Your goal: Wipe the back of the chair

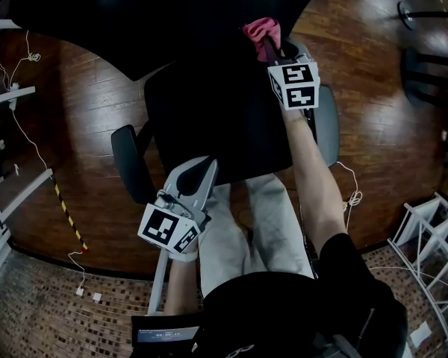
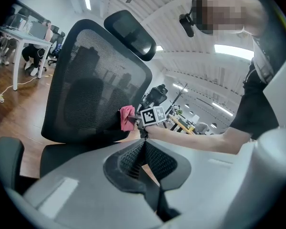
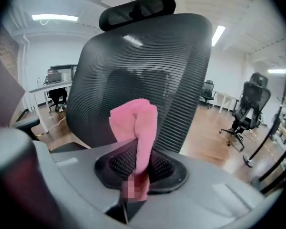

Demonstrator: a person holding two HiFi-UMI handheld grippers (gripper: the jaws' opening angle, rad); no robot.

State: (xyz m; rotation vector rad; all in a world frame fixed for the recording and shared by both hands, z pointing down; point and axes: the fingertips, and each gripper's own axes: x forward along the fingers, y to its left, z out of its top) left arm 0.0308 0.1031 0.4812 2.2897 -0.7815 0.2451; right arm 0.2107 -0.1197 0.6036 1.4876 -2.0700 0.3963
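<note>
**Pink cloth up against the lower backrest, wiping stroke in hand**

The right gripper (image 3: 135, 168) has its fingers pinching a folded pink cloth (image 3: 136, 123), which stands up out of the tips as a soft wad. Straight ahead of those fingers rises the chair's black mesh backrest (image 3: 171, 70), with the headrest (image 3: 136, 8) above it. From the left gripper view the cloth (image 2: 127, 118) sits at the lower edge of the backrest (image 2: 86, 89). It seems to touch the mesh, though firm contact cannot be made out.

The left gripper (image 2: 143, 149) has its fingers pressed together on nothing. It hangs low on the near side of the seat (image 1: 216, 118), well apart from the cloth.

This looks like the start of the wiping step, or an early pass in it. Almost the whole mesh lies above and to the left of the right fingers. The next move calls for pressing the wad flat to the mesh and sweeping it upward and across, with the pinch kept firm so the cloth does not pull free on the ribbed weave.
</note>
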